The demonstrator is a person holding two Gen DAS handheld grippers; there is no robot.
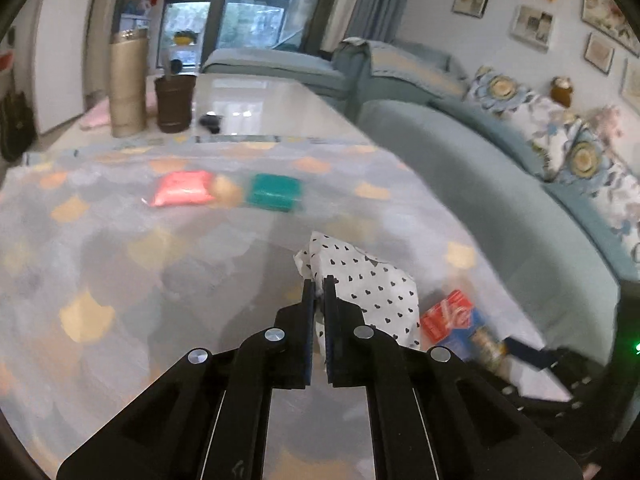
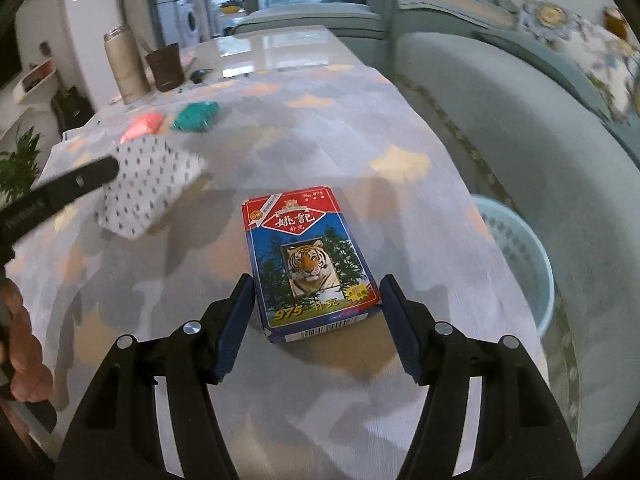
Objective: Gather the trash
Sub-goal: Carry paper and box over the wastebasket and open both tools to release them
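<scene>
The left gripper (image 1: pixel 319 286) is pinched on a crumpled white paper with black hearts (image 1: pixel 366 280), held above the patterned tablecloth (image 1: pixel 120 240). The right gripper (image 2: pixel 318 300), spread wide, flanks a tiger-printed card box (image 2: pixel 310 268) lying flat; a pale blue basket (image 2: pixel 520 256) stands beside the table.

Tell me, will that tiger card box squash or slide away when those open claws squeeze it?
The card box looks stiff, so it should hold shape. It lies flat on the tablecloth, unlikely to roll. Its glossy sides might slip between the right gripper fingers.
</scene>
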